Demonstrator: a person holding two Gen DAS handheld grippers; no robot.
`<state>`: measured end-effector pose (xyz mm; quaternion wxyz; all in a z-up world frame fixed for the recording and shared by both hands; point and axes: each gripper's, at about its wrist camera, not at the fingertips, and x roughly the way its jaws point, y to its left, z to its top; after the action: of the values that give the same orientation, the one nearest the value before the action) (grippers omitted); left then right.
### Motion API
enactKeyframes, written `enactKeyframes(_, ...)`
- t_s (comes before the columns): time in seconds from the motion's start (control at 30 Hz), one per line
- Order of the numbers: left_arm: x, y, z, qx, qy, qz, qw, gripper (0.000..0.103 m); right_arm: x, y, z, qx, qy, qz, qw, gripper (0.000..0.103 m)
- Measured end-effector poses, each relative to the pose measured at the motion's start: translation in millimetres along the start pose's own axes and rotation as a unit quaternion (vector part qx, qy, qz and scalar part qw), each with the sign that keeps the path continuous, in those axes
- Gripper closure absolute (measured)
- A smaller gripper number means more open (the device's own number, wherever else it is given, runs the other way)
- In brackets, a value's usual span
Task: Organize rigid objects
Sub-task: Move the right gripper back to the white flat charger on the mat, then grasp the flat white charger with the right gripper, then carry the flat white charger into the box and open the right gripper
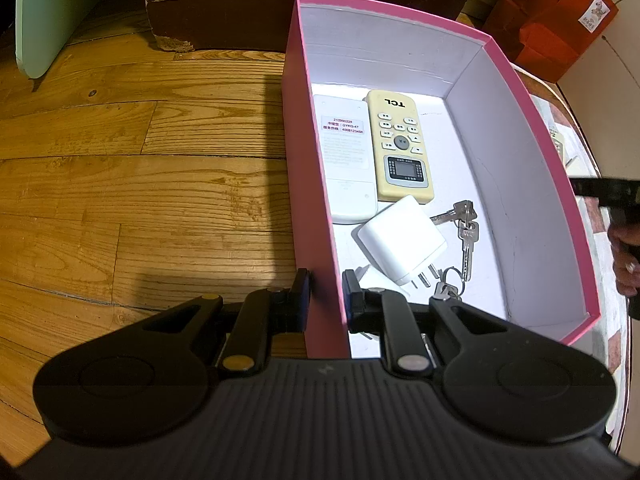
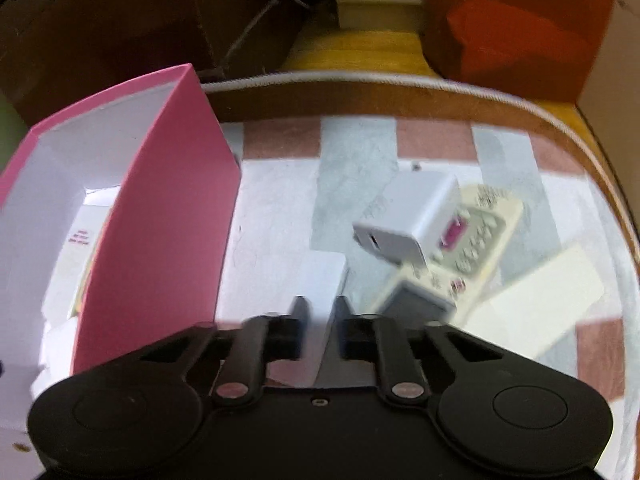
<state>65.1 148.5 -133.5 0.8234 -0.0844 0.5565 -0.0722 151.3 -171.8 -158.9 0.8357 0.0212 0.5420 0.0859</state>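
Note:
A pink box (image 1: 304,184) with a white inside holds a yellow TCL remote (image 1: 402,144), a white remote face down (image 1: 346,160), a white charger plug (image 1: 402,240) and a bunch of keys (image 1: 464,236). My left gripper (image 1: 326,300) is shut on the box's left wall near its front corner. In the right wrist view, my right gripper (image 2: 320,320) is shut on a white block-shaped object (image 2: 324,280), held above the table just right of the pink box (image 2: 168,208). On the table lie a white charger (image 2: 404,220), a cream remote (image 2: 460,252) and a pale flat remote (image 2: 536,296).
The table (image 2: 352,184) has a checked glass top and a rounded brown rim. A wooden floor (image 1: 140,184) lies left of the box. An orange paper bag (image 1: 556,12) stands behind the table. A dark cabinet (image 1: 224,4) stands at the back.

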Motion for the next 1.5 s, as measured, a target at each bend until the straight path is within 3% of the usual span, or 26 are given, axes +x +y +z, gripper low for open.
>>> enactKeyframes(0.1,0.0,0.0,0.2,0.000,0.000,-0.001,1.0000,0.088,1.2,-8.8,-6.2,0.010,0.002,0.015,1.000,0.099)
enactKeyframes(0.2,0.0,-0.2,0.1,0.000,0.000,0.000,1.0000,0.088,2.6,-15.3,-4.5,0.031,0.003,0.032,0.999,0.090)
enactKeyframes(0.27,0.0,0.0,0.0,0.000,0.000,0.000,1.0000,0.088,4.6,-19.8,-3.9,0.077,0.009,0.057,0.995,0.081)
enactKeyframes(0.37,-0.1,-0.2,0.1,0.000,0.000,-0.001,1.0000,0.088,8.6,-16.0,-2.2,0.089,0.010,0.061,0.994,0.069)
enactKeyframes(0.5,0.2,-0.3,-0.2,0.000,0.000,0.001,1.0000,0.088,18.8,13.3,6.3,0.043,0.004,0.030,0.999,0.044)
enactKeyframes(0.6,0.8,0.2,-0.9,-0.001,0.000,-0.002,1.0000,0.088,19.5,23.5,7.3,0.005,0.004,-0.001,1.000,0.049)
enactKeyframes(0.63,0.9,0.4,-1.2,-0.001,0.000,-0.002,1.0000,0.088,21.4,32.2,3.9,-0.043,0.004,-0.018,0.999,0.051)
enactKeyframes(0.77,0.9,0.5,-1.3,-0.001,0.000,-0.003,1.0000,0.088,12.7,30.0,-14.1,-0.080,-0.022,-0.020,0.996,0.056)
enactKeyframes(1.1,0.9,0.7,-1.3,-0.001,0.000,-0.002,1.0000,0.088,-7.4,3.0,-42.6,-0.015,-0.037,0.020,0.999,0.058)
enactKeyframes(1.5,0.9,0.7,-1.2,-0.001,0.001,-0.002,1.0000,0.088,-48.0,-21.9,-78.6,0.052,-0.066,0.081,0.993,0.058)
